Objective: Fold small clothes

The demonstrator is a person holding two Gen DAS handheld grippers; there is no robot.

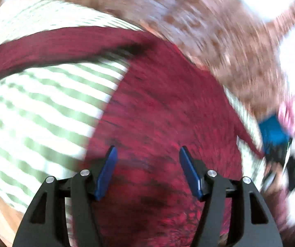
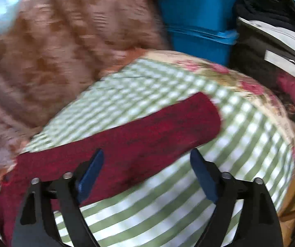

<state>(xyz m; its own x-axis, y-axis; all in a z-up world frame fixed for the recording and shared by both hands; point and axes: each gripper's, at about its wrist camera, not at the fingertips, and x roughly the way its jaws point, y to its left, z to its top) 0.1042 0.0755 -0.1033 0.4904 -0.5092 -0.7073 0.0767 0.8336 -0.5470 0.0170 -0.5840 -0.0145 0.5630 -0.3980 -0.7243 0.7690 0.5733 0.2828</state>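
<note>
With both the left tool (image 1: 146, 154) and right tool (image 2: 147, 158) apart and empty above the red garment (image 2: 147, 131) lying across the checked bed (image 2: 240, 127), a one-layer pinch risks dragging the fold askew.

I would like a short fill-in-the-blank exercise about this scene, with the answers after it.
1. The garment lying on the checked cloth is dark ____.
2. The checked cloth has white and ____ squares.
3. The plastic boxes behind the cloth are ____.
4. The jaws of the right hand-held gripper stand ____, with nothing pinched between them.

Answers: red; green; blue; open
</note>
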